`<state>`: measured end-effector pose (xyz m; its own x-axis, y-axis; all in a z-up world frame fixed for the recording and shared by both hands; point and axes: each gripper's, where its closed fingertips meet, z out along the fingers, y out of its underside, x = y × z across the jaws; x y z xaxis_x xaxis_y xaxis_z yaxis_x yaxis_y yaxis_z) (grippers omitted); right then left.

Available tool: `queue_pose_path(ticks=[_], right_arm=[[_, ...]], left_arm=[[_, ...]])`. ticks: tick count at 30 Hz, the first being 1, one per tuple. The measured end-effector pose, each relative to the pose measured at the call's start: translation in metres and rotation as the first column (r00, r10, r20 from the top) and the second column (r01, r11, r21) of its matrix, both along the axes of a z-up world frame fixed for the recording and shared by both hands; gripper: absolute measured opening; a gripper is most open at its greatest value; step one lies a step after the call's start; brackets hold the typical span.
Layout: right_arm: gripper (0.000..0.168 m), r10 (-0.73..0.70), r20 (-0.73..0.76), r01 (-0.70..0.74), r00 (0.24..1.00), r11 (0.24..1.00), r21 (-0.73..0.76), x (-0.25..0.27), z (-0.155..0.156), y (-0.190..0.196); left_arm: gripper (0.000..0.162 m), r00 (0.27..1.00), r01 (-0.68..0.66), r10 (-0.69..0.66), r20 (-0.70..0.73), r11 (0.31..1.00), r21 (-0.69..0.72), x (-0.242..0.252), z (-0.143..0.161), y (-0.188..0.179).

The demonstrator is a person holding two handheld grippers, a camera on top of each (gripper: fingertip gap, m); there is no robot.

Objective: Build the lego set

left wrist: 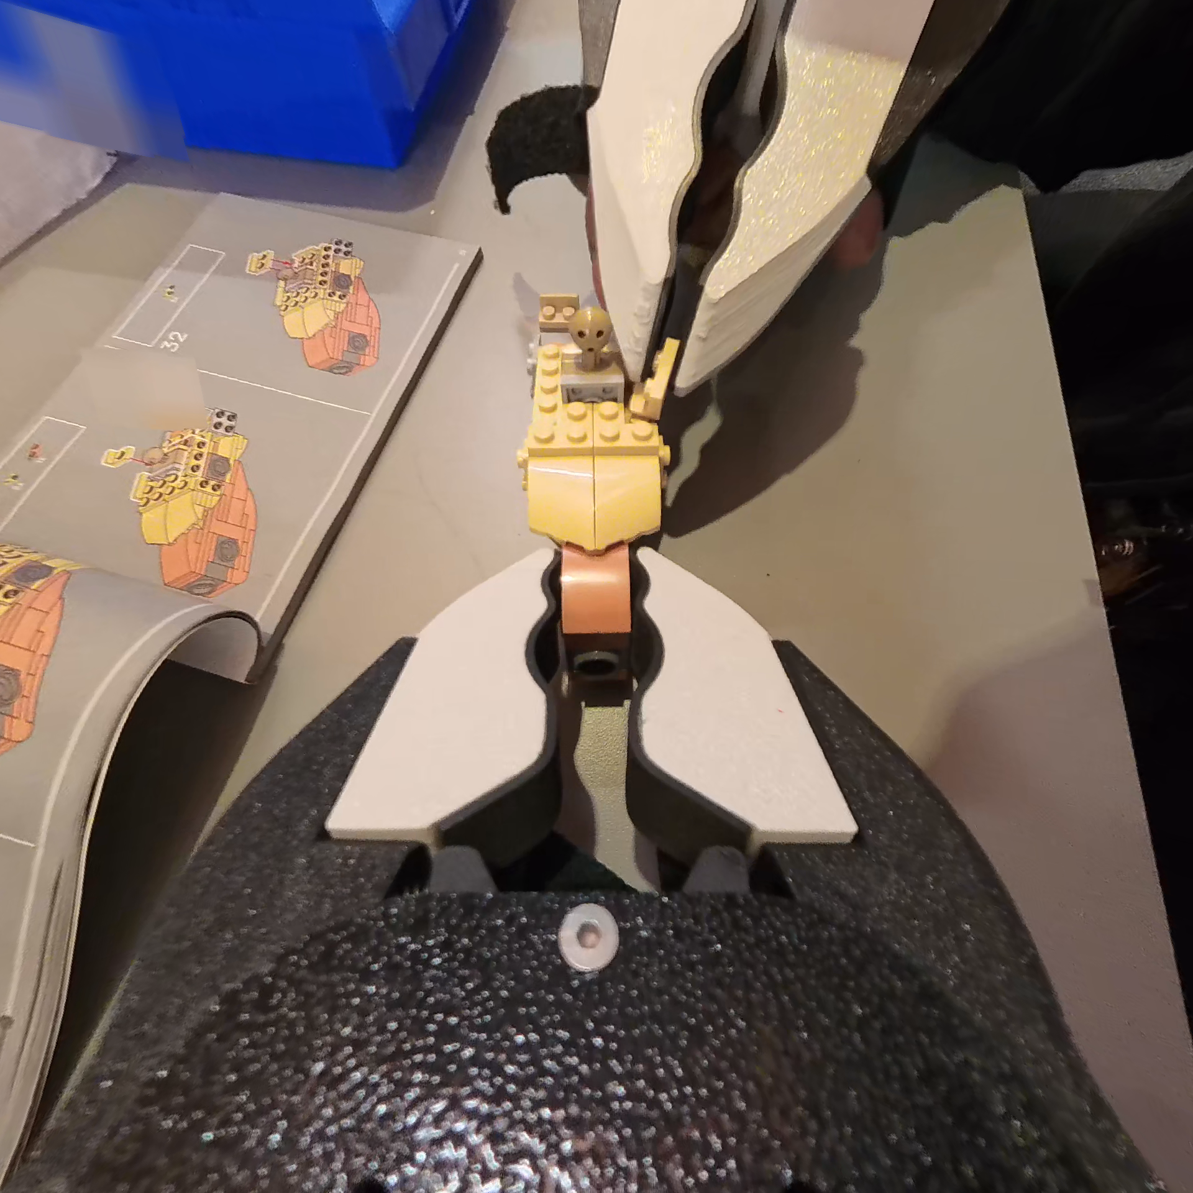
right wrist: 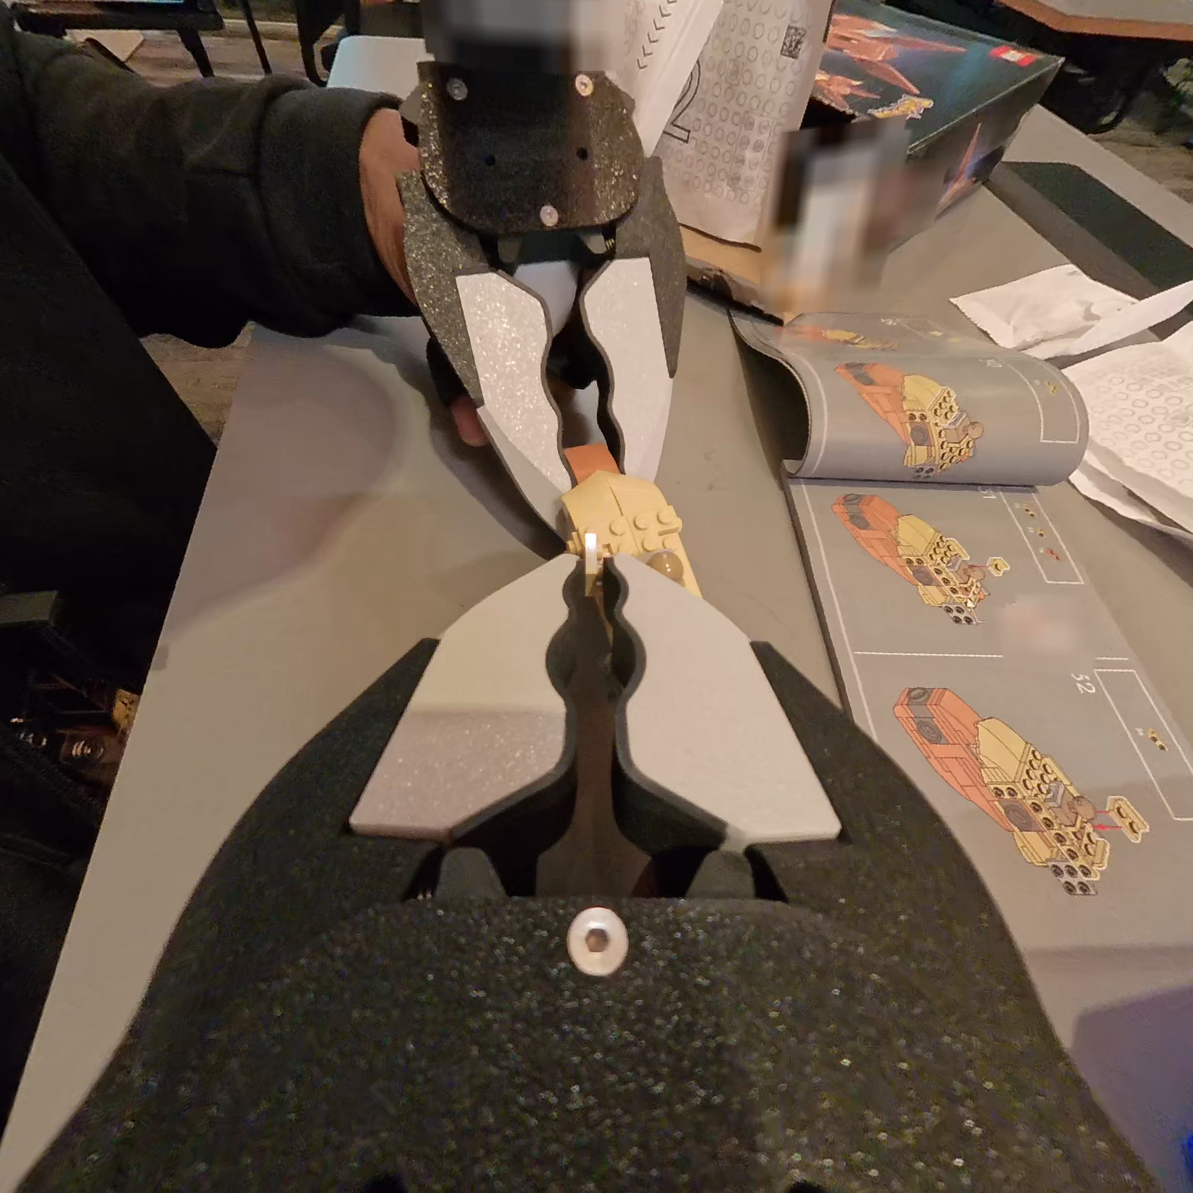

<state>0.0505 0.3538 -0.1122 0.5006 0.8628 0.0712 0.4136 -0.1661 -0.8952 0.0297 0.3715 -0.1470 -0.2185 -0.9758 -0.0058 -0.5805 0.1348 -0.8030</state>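
A tan and orange lego model [left wrist: 594,478] sits on the grey table [left wrist: 839,581]. It has a grey block and a tan ball-headed part [left wrist: 591,326] on top. My left gripper [left wrist: 595,561] is shut on the model's orange rear end. My right gripper [left wrist: 662,382] comes down from above, shut on a small tan bracket piece [left wrist: 657,381], which touches the model's studded top right corner. In the right wrist view my right gripper [right wrist: 592,565] pinches that piece [right wrist: 591,561] at the model [right wrist: 639,516], and the left gripper [right wrist: 600,490] holds the model from the far side.
An open instruction booklet [left wrist: 258,400] lies left of the model and shows in the right wrist view [right wrist: 968,581]. A blue bin [left wrist: 290,77] stands at back left. Small loose tan plates [left wrist: 558,306] lie behind the model. The set's box [right wrist: 936,97] and paper bags [right wrist: 710,129] are beyond. The table edge [left wrist: 1059,516] is close on the right. The left gripper's tips are roughly 5 cm from the right gripper's.
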Motion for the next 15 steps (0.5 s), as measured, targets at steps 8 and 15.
queue_pose_path(ticks=[8,15], right_arm=[[0.005,0.049,0.002,-0.049,0.999,0.998,0.028,-0.0036,0.0024,-0.0008],[0.005,0.004,0.083,-0.01,0.997,0.997,0.082,-0.0039,0.0015,0.0005]], left_arm=[[0.018,1.0,0.009,-0.008,-0.017,1.0,0.006,-0.0005,-0.0025,-0.0009],[0.018,1.0,0.006,-0.006,-0.015,1.0,0.016,-0.0006,-0.0025,-0.0008]])
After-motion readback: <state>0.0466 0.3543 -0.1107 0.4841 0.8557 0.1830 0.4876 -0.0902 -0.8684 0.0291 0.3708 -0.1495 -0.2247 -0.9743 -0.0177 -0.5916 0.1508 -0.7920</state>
